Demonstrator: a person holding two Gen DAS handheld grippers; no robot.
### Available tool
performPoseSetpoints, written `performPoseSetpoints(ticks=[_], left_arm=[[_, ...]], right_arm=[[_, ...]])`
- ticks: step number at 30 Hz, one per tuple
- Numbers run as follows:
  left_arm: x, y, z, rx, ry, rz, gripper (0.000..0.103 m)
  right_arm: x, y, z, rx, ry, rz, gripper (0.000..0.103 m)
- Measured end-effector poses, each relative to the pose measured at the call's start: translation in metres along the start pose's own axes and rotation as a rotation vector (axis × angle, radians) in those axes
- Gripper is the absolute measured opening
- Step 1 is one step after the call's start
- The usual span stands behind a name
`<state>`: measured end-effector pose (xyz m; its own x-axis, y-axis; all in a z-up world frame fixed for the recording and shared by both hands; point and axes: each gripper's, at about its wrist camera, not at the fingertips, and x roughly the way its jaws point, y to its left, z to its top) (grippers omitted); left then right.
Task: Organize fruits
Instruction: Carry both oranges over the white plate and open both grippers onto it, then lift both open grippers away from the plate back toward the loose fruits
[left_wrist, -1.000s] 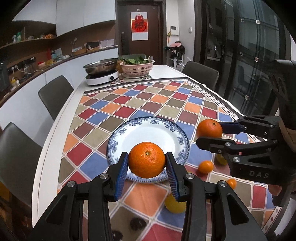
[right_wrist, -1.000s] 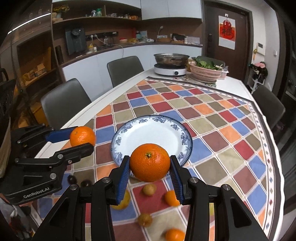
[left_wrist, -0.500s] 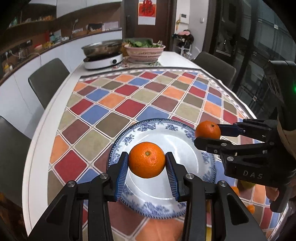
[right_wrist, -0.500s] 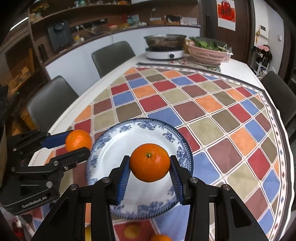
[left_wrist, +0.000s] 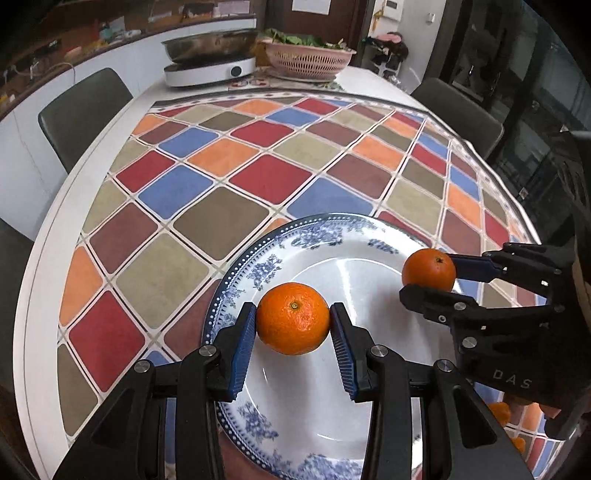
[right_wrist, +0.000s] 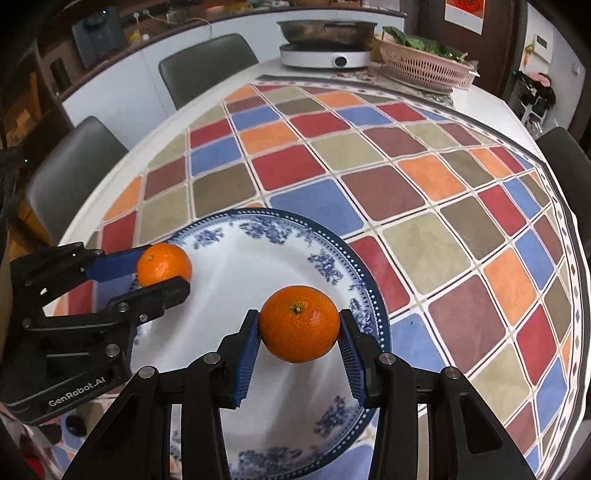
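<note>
A blue-and-white plate (left_wrist: 369, 254) (right_wrist: 236, 258) lies on the checked tablecloth. My left gripper (left_wrist: 293, 325) is shut on an orange (left_wrist: 293, 317) and holds it over the plate's left part; it also shows in the right wrist view (right_wrist: 162, 273) with its orange (right_wrist: 164, 264). My right gripper (right_wrist: 298, 330) is shut on a second orange (right_wrist: 299, 323) over the plate's right part; in the left wrist view it (left_wrist: 430, 280) holds that orange (left_wrist: 428, 271) near the plate's right rim.
Small orange fruits (left_wrist: 498, 411) lie on the cloth behind the right gripper. A pan on a white cooker (left_wrist: 210, 66) and a pink basket of greens (left_wrist: 306, 59) stand at the far end. Grey chairs (right_wrist: 207, 66) ring the table.
Both grippers have moved forward and down with their oranges, from in front of the plate to over it. The plate now fills much more of both views.
</note>
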<state>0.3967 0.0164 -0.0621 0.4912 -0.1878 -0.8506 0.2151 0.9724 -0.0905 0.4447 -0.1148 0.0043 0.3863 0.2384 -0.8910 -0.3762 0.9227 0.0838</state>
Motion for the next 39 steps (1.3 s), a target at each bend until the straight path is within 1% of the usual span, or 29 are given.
performPoseSetpoints(ticks=[4,6,9,15,17,20,23,28,30,32,36,39], left_arm=[[0.011,0.001,0.001,0.003,0.036,0.027,0.040],[0.016,0.004,0.000,-0.011,0.059,0.016,0.040],[0.017,0.005,0.000,-0.013,0.058,0.012,0.040],[0.020,0.002,0.000,-0.002,0.064,0.031,0.042],[0.020,0.002,0.001,-0.007,0.067,0.038,0.048],[0.015,0.004,0.002,-0.032,0.058,0.036,0.053],[0.004,0.003,0.000,-0.030,0.038,0.046,0.055],[-0.028,-0.006,-0.006,-0.012,-0.029,0.075,0.056],[-0.042,-0.009,-0.011,-0.017,-0.046,0.054,0.057],[-0.058,-0.013,-0.016,-0.020,-0.067,0.049,0.057],[-0.089,-0.024,-0.029,-0.008,-0.120,0.038,0.058],[-0.115,-0.033,-0.040,-0.002,-0.158,0.041,0.059]], right_arm=[[0.009,-0.004,0.002,0.010,0.014,-0.004,0.043],[0.013,-0.006,0.002,0.010,0.023,-0.003,0.043],[0.017,-0.007,0.001,0.016,0.031,-0.003,0.043],[0.020,-0.007,0.000,0.013,0.027,0.001,0.043],[0.020,-0.007,0.000,0.011,0.023,0.004,0.043],[0.019,-0.009,-0.001,0.027,0.022,0.011,0.044],[0.012,-0.009,-0.002,0.033,0.000,0.020,0.050],[-0.011,-0.009,-0.006,0.030,-0.049,-0.004,0.051],[-0.026,-0.006,-0.010,0.016,-0.081,-0.028,0.051],[-0.040,-0.004,-0.015,0.011,-0.101,-0.035,0.051],[-0.074,0.002,-0.029,0.013,-0.152,-0.024,0.051],[-0.100,0.009,-0.041,0.021,-0.197,-0.012,0.057]])
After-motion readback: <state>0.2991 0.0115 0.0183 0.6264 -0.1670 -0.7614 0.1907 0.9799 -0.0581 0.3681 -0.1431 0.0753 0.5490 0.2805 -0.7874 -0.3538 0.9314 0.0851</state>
